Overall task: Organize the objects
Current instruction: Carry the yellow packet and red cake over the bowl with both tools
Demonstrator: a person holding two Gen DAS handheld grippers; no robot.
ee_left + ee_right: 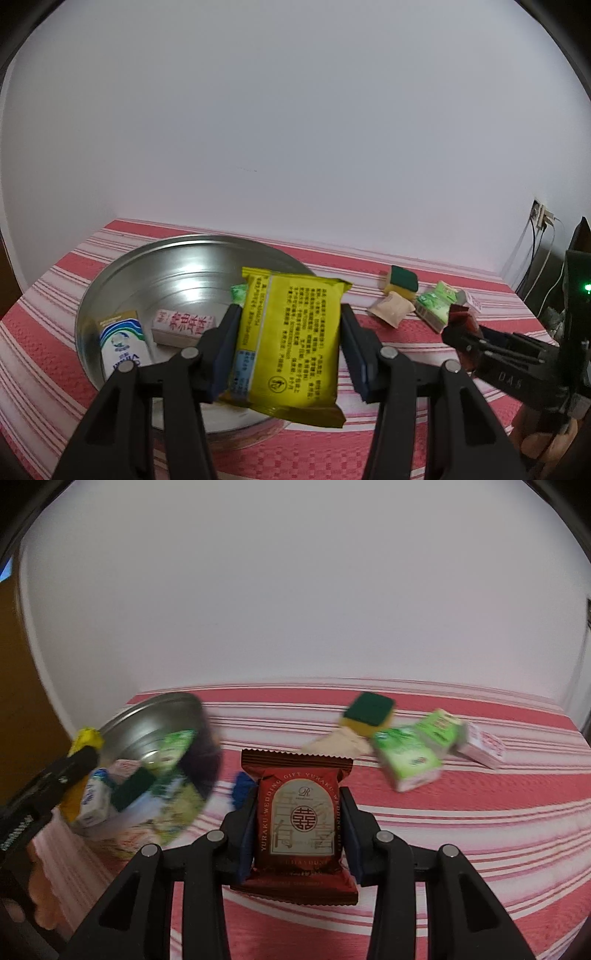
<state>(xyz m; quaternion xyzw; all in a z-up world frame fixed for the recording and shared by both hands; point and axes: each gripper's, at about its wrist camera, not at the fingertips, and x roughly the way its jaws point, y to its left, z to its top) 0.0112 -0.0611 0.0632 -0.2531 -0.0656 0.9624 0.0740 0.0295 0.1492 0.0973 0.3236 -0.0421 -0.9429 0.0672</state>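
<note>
A: The left gripper [290,345] is clamped on the yellow packet [291,343], which hangs over the near rim of the metal tray [122,266] just ahead of its fingers.

B: And the right gripper [299,829]?

A: Clamped on the red packet [300,812], clear of the striped cloth [480,830], with the tray off to its left.

B: Then the left one should probably carry forward past the rim, lower, and release beside the white carton [123,341] and pink box [183,326].

A: Yes, before the right crosses over.

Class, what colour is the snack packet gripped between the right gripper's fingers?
Dark red snack packet with a pale arched label, clearest in the right wrist view.
</note>
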